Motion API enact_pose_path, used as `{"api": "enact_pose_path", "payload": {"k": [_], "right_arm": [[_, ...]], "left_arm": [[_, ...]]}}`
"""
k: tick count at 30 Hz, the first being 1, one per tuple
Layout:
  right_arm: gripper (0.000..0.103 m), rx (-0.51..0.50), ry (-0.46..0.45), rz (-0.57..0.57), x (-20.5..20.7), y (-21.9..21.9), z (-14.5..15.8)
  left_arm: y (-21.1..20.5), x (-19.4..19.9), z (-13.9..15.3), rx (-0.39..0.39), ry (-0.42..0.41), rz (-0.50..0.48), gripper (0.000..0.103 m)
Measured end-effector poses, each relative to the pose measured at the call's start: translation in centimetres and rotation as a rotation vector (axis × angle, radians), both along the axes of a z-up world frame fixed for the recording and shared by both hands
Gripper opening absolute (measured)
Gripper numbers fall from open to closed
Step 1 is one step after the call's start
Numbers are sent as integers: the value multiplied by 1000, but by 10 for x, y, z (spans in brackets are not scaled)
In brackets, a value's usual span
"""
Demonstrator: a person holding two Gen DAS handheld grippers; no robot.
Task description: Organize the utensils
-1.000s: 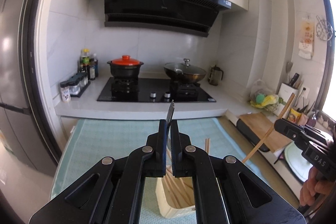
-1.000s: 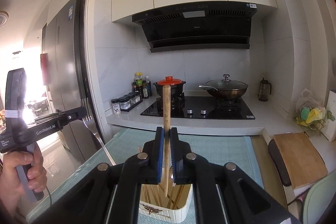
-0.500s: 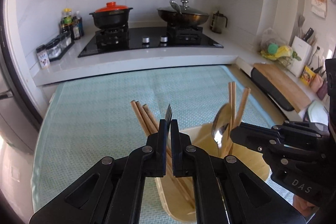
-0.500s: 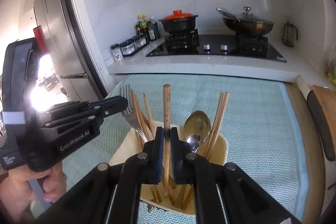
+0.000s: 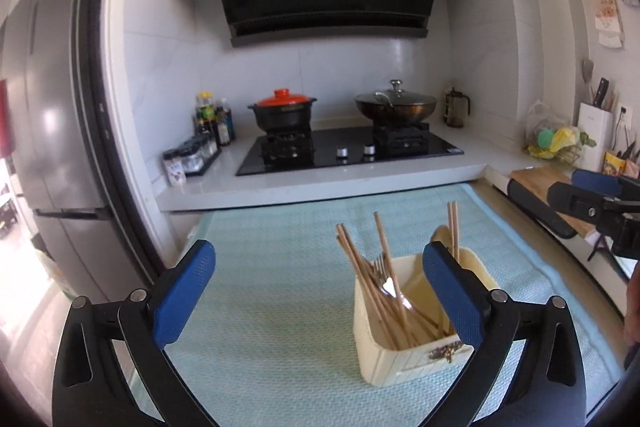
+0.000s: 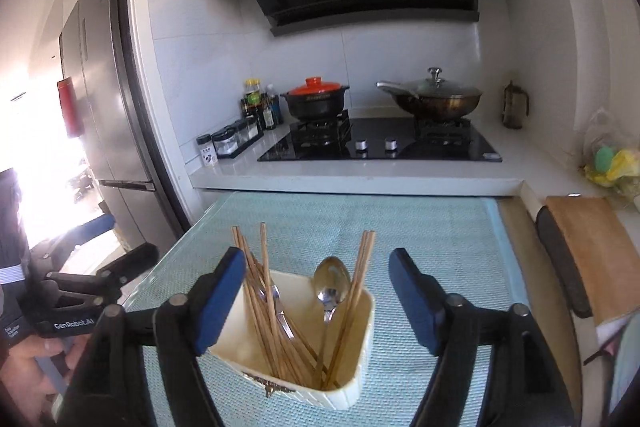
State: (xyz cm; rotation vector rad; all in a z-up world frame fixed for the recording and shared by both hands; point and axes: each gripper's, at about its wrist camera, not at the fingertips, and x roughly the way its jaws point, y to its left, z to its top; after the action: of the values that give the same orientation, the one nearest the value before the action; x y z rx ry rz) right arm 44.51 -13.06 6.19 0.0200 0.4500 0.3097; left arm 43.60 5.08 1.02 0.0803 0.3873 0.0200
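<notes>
A cream utensil holder stands on the light blue mat. It holds several wooden chopsticks, a fork and a metal spoon. My left gripper is open and empty, above and just left of the holder; its right finger overlaps the holder's rim. My right gripper is open and empty, with the holder between and below its fingers. Each gripper shows at the edge of the other's view, the right one and the left one.
A stove with a red-lidded pot and a wok stands behind the mat. Spice jars are at its left, a fridge far left, a wooden board and knife block at right.
Both grippers have opened and pulled back and up. The fork from the left gripper and the chopstick from the right gripper now stand in the holder.
</notes>
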Motion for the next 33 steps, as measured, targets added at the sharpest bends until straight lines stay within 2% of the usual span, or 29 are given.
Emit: {"api": "enact_pose_path", "payload": {"k": [2, 6, 10, 13, 21, 33], "right_arm": [[88, -26, -50, -27, -30, -3, 5], [90, -56, -108, -33, -89, -4, 1], [99, -50, -95, -66, -133, -4, -12], [103, -52, -80, -75, -158, -5, -19], [103, -91, -39, -76, -196, 4, -17], [103, -104, -47, -64, -225, 15, -7]], "left_arm": [[-5, -25, -1, -8, -1, 21, 103], [-17, -66, -14, -38, 86, 18, 103], [-28, -101, -26, 1, 89, 85, 103], [-30, -118, -29, -9, 125, 74, 103], [-24, -146, -20, -64, 157, 75, 103], [-24, -168, -7, -68, 152, 68, 103]]}}
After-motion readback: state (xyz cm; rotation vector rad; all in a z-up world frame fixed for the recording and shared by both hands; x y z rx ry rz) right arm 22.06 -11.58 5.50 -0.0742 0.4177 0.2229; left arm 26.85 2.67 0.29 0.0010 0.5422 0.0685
